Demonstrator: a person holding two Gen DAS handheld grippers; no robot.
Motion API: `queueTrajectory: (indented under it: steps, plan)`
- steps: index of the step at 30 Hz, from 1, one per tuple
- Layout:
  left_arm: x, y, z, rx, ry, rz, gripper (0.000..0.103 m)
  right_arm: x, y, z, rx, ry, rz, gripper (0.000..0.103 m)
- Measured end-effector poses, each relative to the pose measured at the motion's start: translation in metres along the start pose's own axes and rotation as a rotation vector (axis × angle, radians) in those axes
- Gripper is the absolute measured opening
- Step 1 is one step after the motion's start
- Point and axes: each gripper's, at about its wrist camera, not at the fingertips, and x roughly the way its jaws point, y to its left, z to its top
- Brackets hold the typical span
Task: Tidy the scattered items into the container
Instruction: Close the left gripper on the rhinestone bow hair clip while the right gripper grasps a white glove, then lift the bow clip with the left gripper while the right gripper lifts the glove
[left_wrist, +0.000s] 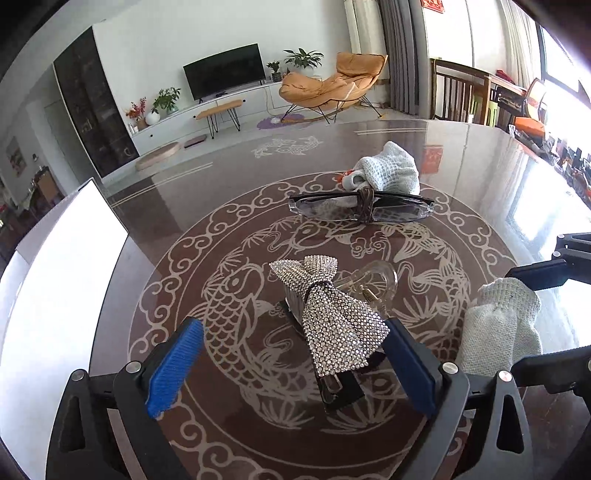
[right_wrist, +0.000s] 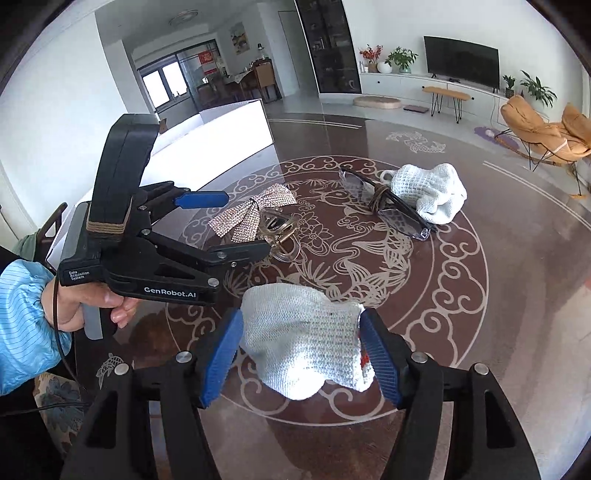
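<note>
The right gripper (right_wrist: 301, 354), jaws wide, straddled a white knitted sock (right_wrist: 303, 339) near the table's (right_wrist: 461, 314) front edge, while the open left gripper (left_wrist: 291, 365) bracketed a rhinestone bow clip (left_wrist: 328, 314), its long axis running away toward the white container (right_wrist: 229, 129) at the far-left edge.

Right hand-held gripper (right_wrist: 301, 354) low in foreground, blue fingers (right_wrist: 221, 363) spread either side of white knitted sock (right_wrist: 303, 343) on table (right_wrist: 461, 295); contact with sock unclear. Left hand-held gripper (right_wrist: 236, 225) at left, held by hand (right_wrist: 92, 306) in blue sleeve, jaws wide apart around rhinestone bow clip (right_wrist: 251, 214). Clear claw clip (right_wrist: 282, 232) just beside bow. Sunglasses (right_wrist: 391, 206) farther back, touching second white sock (right_wrist: 428, 192). White container (right_wrist: 221, 136) at table's far left edge.
</note>
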Motion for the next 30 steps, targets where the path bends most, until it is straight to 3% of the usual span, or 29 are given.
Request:
queueTrajectory:
  steps: [4, 5, 6, 7, 8, 9, 13, 18, 19, 21, 22, 25, 27, 30]
  plan:
    - [0.013, -0.002, 0.01, 0.017, 0.022, -0.091, 0.097, 0.018, -0.011, 0.004, 0.086, 0.023, -0.015, 0.067]
    - [0.013, -0.002, 0.009, 0.006, 0.017, -0.135, 0.091, 0.019, -0.014, 0.004, 0.104, 0.025, -0.006, 0.065]
    - [0.012, -0.002, 0.008, -0.007, 0.014, -0.165, 0.071, 0.018, -0.016, 0.003, 0.116, 0.03, -0.002, 0.062]
    - [0.014, -0.004, 0.007, -0.015, 0.022, -0.176, 0.059, 0.014, -0.019, 0.001, 0.124, 0.035, -0.011, 0.047]
    - [0.013, -0.005, 0.005, -0.015, 0.02, -0.184, 0.057, 0.009, -0.021, -0.002, 0.134, 0.042, -0.03, 0.031]
    - [0.01, -0.008, 0.002, -0.004, 0.014, -0.187, 0.055, 0.003, -0.025, -0.008, 0.152, 0.05, -0.027, 0.03]
    - [-0.01, -0.02, -0.014, 0.07, 0.014, -0.244, 0.055, -0.037, -0.035, -0.046, 0.19, 0.076, -0.045, 0.029]
    - [-0.047, -0.031, -0.048, 0.113, 0.04, -0.285, 0.056, -0.099, -0.054, -0.107, 0.391, 0.023, -0.12, 0.031]
    - [-0.053, -0.033, -0.054, 0.126, 0.04, -0.258, 0.056, -0.105, -0.055, -0.116, 0.418, 0.006, -0.128, 0.035]
    - [-0.066, -0.035, -0.063, 0.121, 0.024, -0.197, 0.06, -0.115, -0.057, -0.124, 0.454, -0.032, -0.118, 0.059]
    - [-0.071, -0.032, -0.067, 0.104, 0.011, -0.175, 0.071, -0.121, -0.057, -0.124, 0.461, -0.059, -0.1, 0.069]
    - [-0.087, -0.027, -0.067, 0.036, -0.054, -0.153, 0.089, -0.146, -0.054, -0.114, 0.379, -0.183, -0.129, 0.07]
    - [-0.088, -0.026, -0.06, 0.007, -0.064, -0.158, 0.094, -0.154, -0.052, -0.109, 0.306, -0.232, -0.165, 0.07]
    - [-0.086, -0.029, -0.054, 0.005, -0.062, -0.131, 0.094, -0.148, -0.043, -0.103, 0.153, -0.222, -0.162, 0.07]
